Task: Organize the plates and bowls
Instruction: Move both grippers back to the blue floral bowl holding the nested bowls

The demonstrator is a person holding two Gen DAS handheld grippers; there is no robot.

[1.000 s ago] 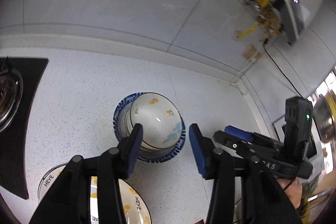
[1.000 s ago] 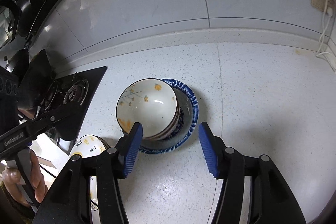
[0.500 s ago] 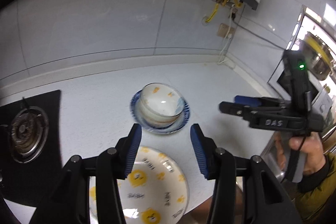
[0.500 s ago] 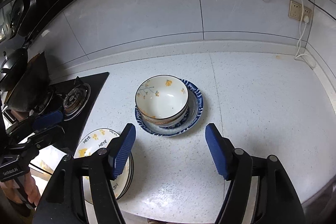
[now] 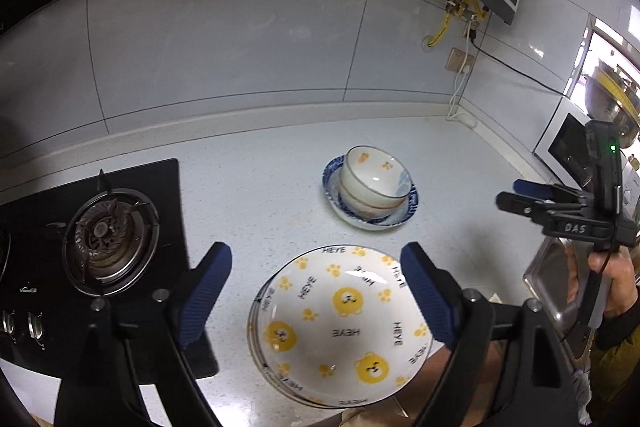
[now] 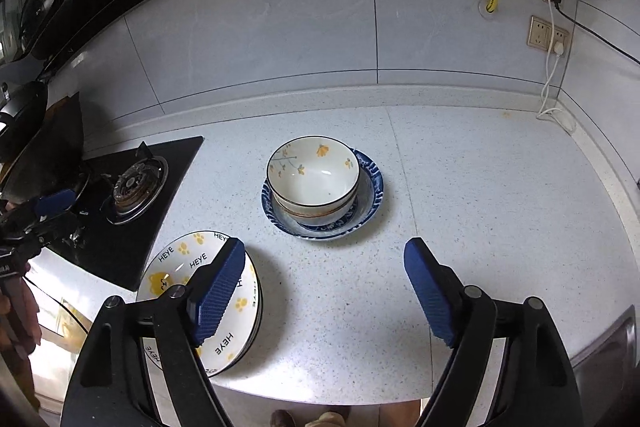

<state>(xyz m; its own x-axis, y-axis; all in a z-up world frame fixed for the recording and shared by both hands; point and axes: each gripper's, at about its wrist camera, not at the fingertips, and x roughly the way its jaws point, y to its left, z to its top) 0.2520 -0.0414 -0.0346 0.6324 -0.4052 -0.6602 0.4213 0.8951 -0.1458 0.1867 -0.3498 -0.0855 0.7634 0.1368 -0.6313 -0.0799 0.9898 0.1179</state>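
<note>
Black hob [image 6: 132,183] sits at the counter's left end; just beside it a stack of white bear-print plates [image 6: 188,267] lies at the front edge. Left gripper [image 5: 316,291] hangs above those plates, jaws just spread wide with nothing gripped. Further right, white flowered bowls [image 6: 316,175] sit nested in a blue-rimmed plate [image 6: 372,187] mid-counter [image 6: 480,195]. Right gripper [image 6: 324,287] hovers nearer than them, jaws just widened, empty

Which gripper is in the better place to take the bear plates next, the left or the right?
Left, probably. The left gripper is open with the bear plates between its jaws, untouched. The right gripper is also open but has bare counter between its jaws; the plates are off to its left.
</note>
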